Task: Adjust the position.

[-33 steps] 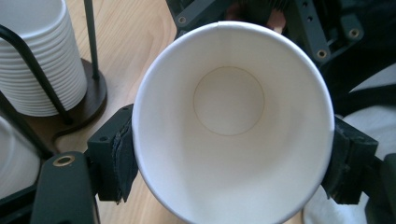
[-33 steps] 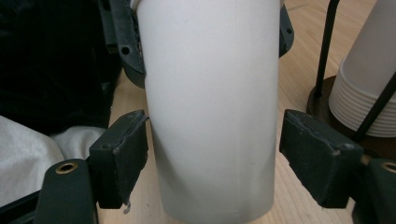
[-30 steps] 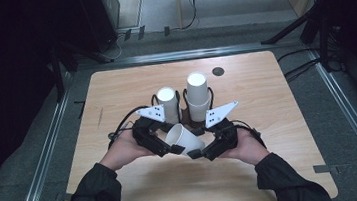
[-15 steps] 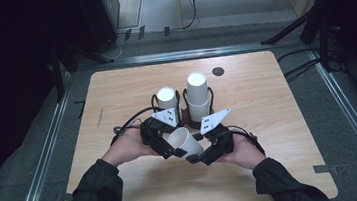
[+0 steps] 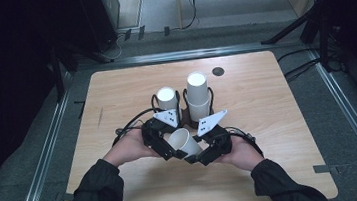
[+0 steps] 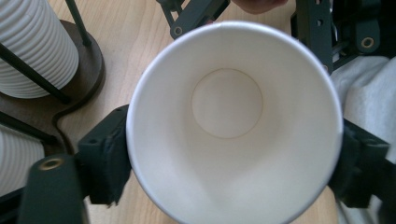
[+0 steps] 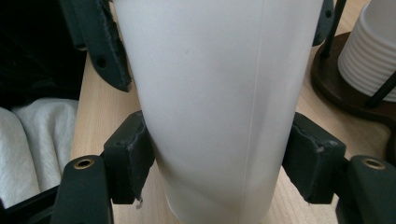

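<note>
Right, we hold one white paper cup [image 5: 183, 141] between both grippers, just in front of the two cup stacks [image 5: 197, 96] on their dark wire stand [image 6: 88, 56], above the wooden table [image 5: 277, 100]. The left gripper [image 5: 167, 151] has the cup at its rim end; in the left gripper view we look straight into the open mouth, a pad against the wall on each side. Its jaws have just been opening with the cup between them, yet the pads look to us still touching. The right gripper [image 5: 198, 156] takes the cup body; in the right gripper view its jaws have just been closing and both pads [image 7: 128, 156] now sit against the wall, clamped on the cup.

We judge this a handover, left to right. To do it well, let the right grip settle low on the body before the left lets go fully, squeeze lightly since thin paper dents, keep the cup level, and draw the left jaws back clear of the rim without bumping the stacks
</note>
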Action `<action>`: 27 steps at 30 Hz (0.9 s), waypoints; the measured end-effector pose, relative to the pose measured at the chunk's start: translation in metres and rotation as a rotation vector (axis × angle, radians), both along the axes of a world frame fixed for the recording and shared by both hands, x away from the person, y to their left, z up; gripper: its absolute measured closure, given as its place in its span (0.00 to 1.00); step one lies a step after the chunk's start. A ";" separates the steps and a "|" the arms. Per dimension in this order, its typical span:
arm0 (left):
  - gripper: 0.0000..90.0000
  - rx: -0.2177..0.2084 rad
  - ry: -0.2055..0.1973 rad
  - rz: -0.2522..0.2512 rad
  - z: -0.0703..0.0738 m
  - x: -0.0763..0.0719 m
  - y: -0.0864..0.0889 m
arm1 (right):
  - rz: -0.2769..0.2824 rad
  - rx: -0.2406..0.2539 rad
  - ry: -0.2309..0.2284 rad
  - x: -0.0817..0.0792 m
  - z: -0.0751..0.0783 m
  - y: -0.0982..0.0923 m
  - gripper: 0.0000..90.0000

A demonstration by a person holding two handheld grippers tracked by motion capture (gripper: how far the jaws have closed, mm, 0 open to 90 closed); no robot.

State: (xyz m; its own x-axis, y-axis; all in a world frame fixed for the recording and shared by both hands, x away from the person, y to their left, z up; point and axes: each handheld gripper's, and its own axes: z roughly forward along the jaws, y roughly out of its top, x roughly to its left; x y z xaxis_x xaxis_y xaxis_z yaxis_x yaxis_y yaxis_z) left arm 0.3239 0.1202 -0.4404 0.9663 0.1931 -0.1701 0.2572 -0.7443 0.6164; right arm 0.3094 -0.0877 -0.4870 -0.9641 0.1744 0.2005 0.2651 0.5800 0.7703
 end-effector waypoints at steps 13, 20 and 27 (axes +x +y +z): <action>0.09 -0.172 0.008 0.102 0.006 -0.001 0.016 | -0.024 0.064 -0.017 0.005 0.009 -0.009 0.34; 0.09 -0.222 0.009 0.133 0.003 -0.007 0.023 | -0.020 0.080 -0.006 0.006 0.013 -0.009 0.34; 0.10 -0.303 0.043 0.169 -0.001 -0.009 0.026 | -0.009 0.101 -0.005 0.007 0.015 -0.007 0.34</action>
State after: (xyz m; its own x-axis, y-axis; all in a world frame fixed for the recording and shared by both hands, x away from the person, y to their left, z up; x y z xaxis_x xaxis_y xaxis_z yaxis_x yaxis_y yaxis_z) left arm 0.3146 0.1466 -0.4414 0.9158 0.2842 -0.2837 0.3914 -0.4738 0.7889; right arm 0.3167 -0.0947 -0.4719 -0.9634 0.1626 0.2131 0.2665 0.4968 0.8259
